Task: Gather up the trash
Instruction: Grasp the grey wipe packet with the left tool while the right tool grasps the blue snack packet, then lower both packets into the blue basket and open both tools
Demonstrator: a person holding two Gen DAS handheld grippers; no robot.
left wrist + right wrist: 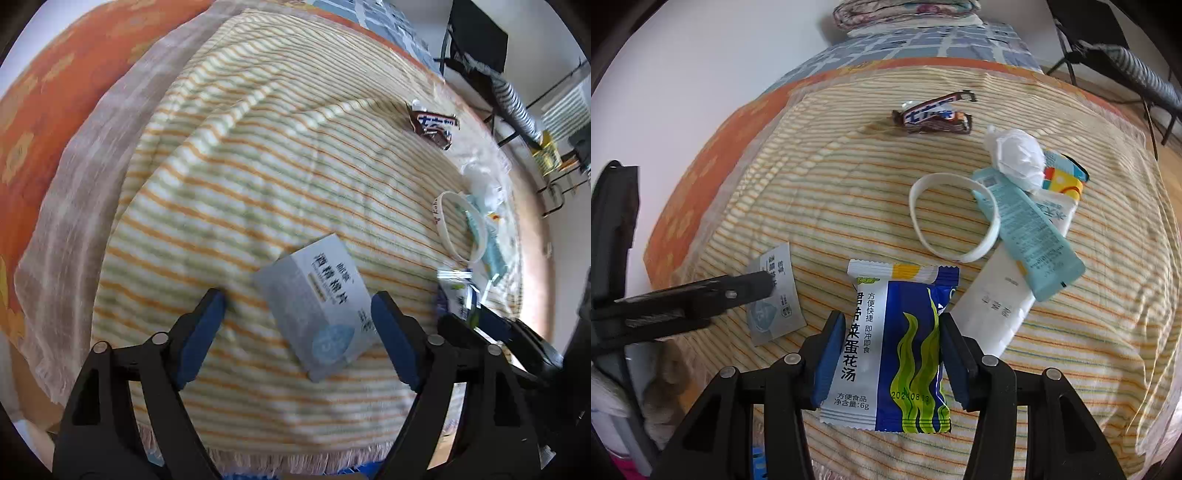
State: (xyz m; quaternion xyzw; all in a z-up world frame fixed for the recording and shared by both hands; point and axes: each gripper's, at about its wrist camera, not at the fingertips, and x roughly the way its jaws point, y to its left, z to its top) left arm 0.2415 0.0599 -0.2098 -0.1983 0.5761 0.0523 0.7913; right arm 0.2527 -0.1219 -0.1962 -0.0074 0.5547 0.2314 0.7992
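Observation:
A grey-white box of alcohol pads (317, 306) lies on the striped blanket (258, 166). My left gripper (299, 295) stands open around it: the right finger is close to the box's edge, the left finger well clear. In the right wrist view that box (783, 299) shows at the left under a black finger. My right gripper (891, 317) is shut on a blue-and-white soup packet (886, 350), its blue pads pressing both long edges.
Further back on the blanket (831, 184) lie a chocolate wrapper (934, 114), a white wristband (955, 218), a light-blue tube (1030, 229), a white tube (993, 314) and crumpled tissue (1015, 155). The blanket's fringe hangs at the near edge. A chair (1126, 55) stands beyond the bed.

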